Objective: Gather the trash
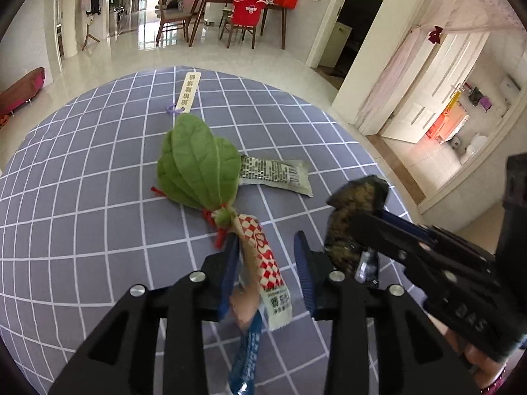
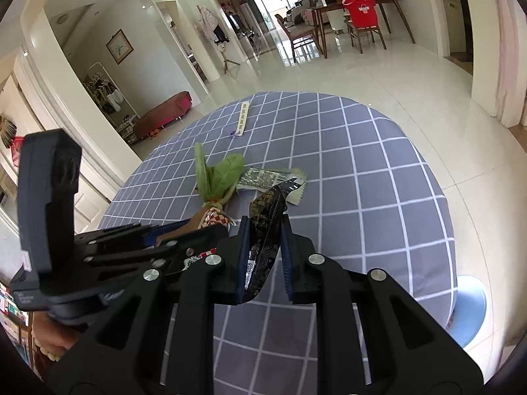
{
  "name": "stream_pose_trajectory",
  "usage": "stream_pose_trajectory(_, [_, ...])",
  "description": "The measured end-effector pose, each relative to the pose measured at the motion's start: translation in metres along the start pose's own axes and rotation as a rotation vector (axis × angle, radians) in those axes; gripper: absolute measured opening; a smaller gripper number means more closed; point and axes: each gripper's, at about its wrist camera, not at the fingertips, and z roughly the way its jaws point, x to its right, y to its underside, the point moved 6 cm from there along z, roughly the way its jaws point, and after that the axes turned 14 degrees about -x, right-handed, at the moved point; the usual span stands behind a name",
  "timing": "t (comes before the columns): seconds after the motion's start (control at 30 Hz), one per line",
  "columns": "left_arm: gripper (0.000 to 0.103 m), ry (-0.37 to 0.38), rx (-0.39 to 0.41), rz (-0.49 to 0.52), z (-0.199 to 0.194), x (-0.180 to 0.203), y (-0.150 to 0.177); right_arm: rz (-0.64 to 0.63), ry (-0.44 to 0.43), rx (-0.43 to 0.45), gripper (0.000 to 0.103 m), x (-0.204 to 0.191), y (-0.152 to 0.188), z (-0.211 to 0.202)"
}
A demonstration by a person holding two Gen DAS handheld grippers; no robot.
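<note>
While both hands are hovering over the grey checked counter, the left tool is standing part open with a red-checked snack wrapper and a blue wrapper between its fingers. The left finger pad is touching the wrappers; the right pad is standing clear, so I judge this grip to be loose, not clamped.

The right tool is pinching a black wrapper, jaws nearly closed on it. In the left wrist view that same tool is sitting at 3 o'clock, just beside the left one.

Loose trash on the counter:
- silver wrapper, at 12 o'clock from the left tool, long axis running 9-to-3, part hidden under the leaf.
- green leaf bundle, at 11 o'clock, stem end touching the red-checked wrapper, long axis running 11-to-5 toward the left tool.
- wooden tag, far at 12 o'clock near the counter's far edge; can't tell whether it is trash.

Key relation: in the right wrist view the silver wrapper is lying straight ahead at 12 o'clock, just past the black wrapper's tip. I judge the right hand to be nearer, but it is full. The leaf is lining up better with the left hand.

Risk: the left's wrappers are looking ready to slip.
</note>
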Motion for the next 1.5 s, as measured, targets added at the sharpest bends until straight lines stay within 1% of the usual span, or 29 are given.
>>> stream_pose_trajectory(0.03, [0.033,-0.007,-0.009,-0.004,0.004,0.0,-0.001,0.003,-0.004,-0.002,0.018,0.002,0.001,0.0])
stream_pose_trajectory(0.07, [0.027,-0.015,-0.012,-0.006,0.006,0.0,-0.002,0.006,-0.009,-0.003,0.018,0.004,0.003,0.0])
stream_pose_trajectory(0.1, [0.017,-0.039,-0.02,-0.007,0.011,-0.001,-0.003,0.006,-0.011,-0.003,0.018,0.005,0.003,0.0])
stream_pose_trajectory(0.17, [0.01,-0.041,-0.013,-0.01,0.009,0.002,-0.002,0.007,-0.014,-0.006,0.018,0.007,0.005,0.0])
stream_pose_trajectory(0.33, [0.01,-0.06,0.042,0.018,-0.012,0.02,-0.002,0.012,-0.033,0.019,0.018,0.009,0.005,-0.012])
stream_pose_trajectory(0.43, [0.01,-0.034,0.073,0.01,-0.031,0.029,0.001,0.018,-0.053,0.041,0.018,0.009,0.005,-0.025])
stream_pose_trajectory(0.53, [0.01,-0.024,0.107,0.014,-0.049,0.044,0.002,0.017,-0.07,0.055,0.018,0.012,0.009,-0.039])
stream_pose_trajectory(0.6, [0.01,0.008,0.113,0.02,-0.057,0.054,0.004,0.023,-0.08,0.063,0.018,0.015,0.012,-0.048])
stream_pose_trajectory(0.67, [0.011,0.015,0.097,0.025,-0.056,0.061,0.005,0.028,-0.084,0.063,0.018,0.019,0.017,-0.055])
stream_pose_trajectory(0.77, [0.011,0.0,0.034,0.031,-0.041,0.068,0.014,0.032,-0.081,0.059,0.018,0.024,0.025,-0.061])
stream_pose_trajectory(0.87, [0.012,-0.021,-0.006,0.025,-0.027,0.066,0.027,0.033,-0.082,0.055,0.018,0.027,0.034,-0.064])
stream_pose_trajectory(0.9, [0.013,-0.017,-0.013,0.016,-0.024,0.064,0.031,0.033,-0.082,0.052,0.018,0.026,0.037,-0.063])
stream_pose_trajectory(0.93, [0.021,-0.02,-0.021,0.008,-0.021,0.061,0.035,0.033,-0.082,0.049,0.018,0.025,0.04,-0.062])
stream_pose_trajectory(0.97, [0.034,-0.032,-0.026,-0.002,-0.02,0.057,0.038,0.033,-0.083,0.048,0.016,0.025,0.041,-0.062])
stream_pose_trajectory(1.0, [0.037,-0.04,-0.018,-0.007,-0.02,0.054,0.041,0.033,-0.086,0.047,0.012,0.024,0.043,-0.061])
stream_pose_trajectory(1.03, [0.037,-0.047,-0.007,-0.009,-0.021,0.051,0.042,0.03,-0.091,0.045,0.008,0.022,0.045,-0.06])
stream_pose_trajectory(1.07, [0.036,-0.053,-0.001,-0.014,-0.022,0.048,0.044,0.028,-0.093,0.045,0.008,0.02,0.046,-0.059])
stream_pose_trajectory(1.17, [0.036,-0.024,0.002,-0.04,-0.027,0.038,0.047,0.022,-0.094,0.042,0.008,0.017,0.045,-0.055])
stream_pose_trajectory(1.23, [0.038,-0.031,0.009,-0.046,-0.029,0.033,0.047,0.023,-0.082,0.047,0.008,0.015,0.044,-0.053])
stream_pose_trajectory(1.3, [0.045,-0.048,0.018,-0.061,-0.03,0.028,0.044,0.032,-0.048,0.046,0.009,0.018,0.043,-0.046])
stream_pose_trajectory(1.37, [0.056,-0.043,0.036,-0.087,-0.033,0.02,0.039,0.067,-0.027,0.035,0.009,0.026,0.043,-0.041])
stream_pose_trajectory(1.43, [0.062,-0.029,0.051,-0.117,-0.036,0.012,0.034,0.07,-0.016,0.019,0.009,0.03,0.042,-0.035])
stream_pose_trajectory(1.47, [0.064,-0.021,0.054,-0.128,-0.036,0.009,0.032,0.068,0.01,0.006,0.01,0.031,0.042,-0.031])
stream_pose_trajectory(1.5, [0.066,-0.003,0.06,-0.147,-0.036,0.005,0.028,0.068,0.019,-0.005,0.014,0.032,0.041,-0.028])
